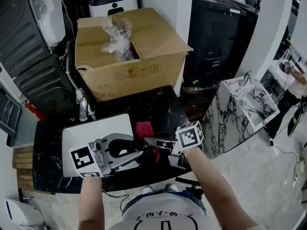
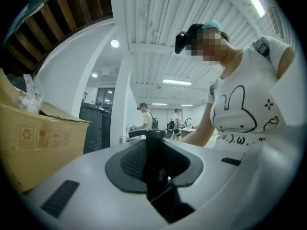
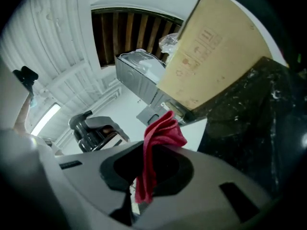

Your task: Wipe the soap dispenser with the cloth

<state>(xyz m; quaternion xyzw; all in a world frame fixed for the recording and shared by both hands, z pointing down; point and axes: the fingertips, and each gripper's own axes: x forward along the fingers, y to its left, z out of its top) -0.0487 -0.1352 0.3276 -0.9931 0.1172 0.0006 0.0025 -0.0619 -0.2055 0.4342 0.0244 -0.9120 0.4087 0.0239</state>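
**Here: dispenser clamped in the left gripper, cloth pinched in the right**

The soap dispenser (image 2: pixel 154 150) is a dark upright body with a flat pump head. It stands between the jaws of the left gripper (image 2: pixel 156 178), and the two pads press on its sides, so the jaws are closed on it and only narrowly apart. In the head view it is held in front of the person, at the near edge of the black marble counter (image 1: pixel 158 104). There its dark body is hard to tell from the counter.

The red cloth (image 3: pixel 160 138) is pinched in the right gripper (image 3: pixel 148 176). Its bunched end pokes out past the jaw tips and a fold hangs down between the pads. In the head view the cloth lies just beside the left gripper's tips. Whether it touches the dispenser cannot be told.

A white rectangular surface (image 1: pixel 79 135) is set in the counter under the left gripper. Farther back on the counter is an open cardboard box (image 1: pixel 144 66) with crumpled clear plastic (image 1: pixel 115 35) in it. To the right, apart from the counter, stands a white veined marble block (image 1: pixel 240 109).
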